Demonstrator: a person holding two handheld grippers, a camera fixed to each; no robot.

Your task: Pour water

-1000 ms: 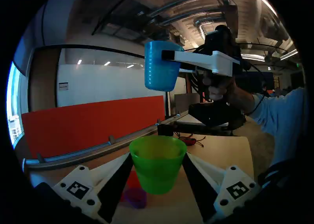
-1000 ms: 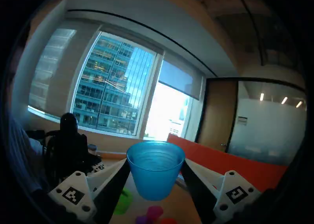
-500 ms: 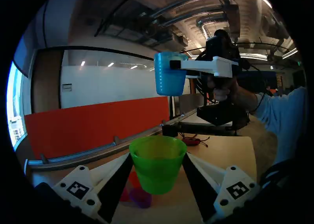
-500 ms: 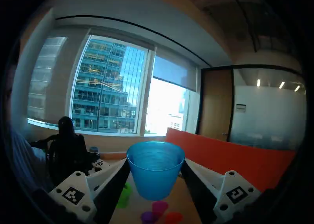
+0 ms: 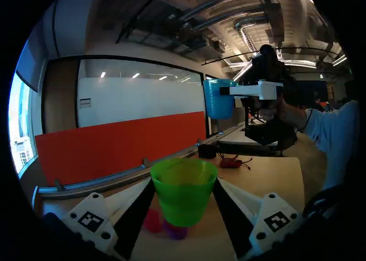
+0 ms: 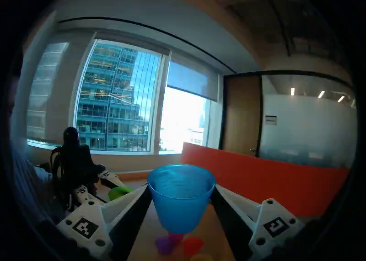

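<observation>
As the right tongs (image 6: 181,190), clamped on the upright blue cup (image 6: 181,199), have drifted away from the left tongs (image 5: 183,188) (closed on the green cup (image 5: 184,199) over the table (image 5: 270,174)), pouring looks finished or postponed.

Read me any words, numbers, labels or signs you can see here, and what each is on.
No text is legible.
The notice on the glass wall: too small and blurred to read.
The square markers on the left gripper: black-and-white patterns, no letters.
The green cup and blue cup: no print visible.
</observation>
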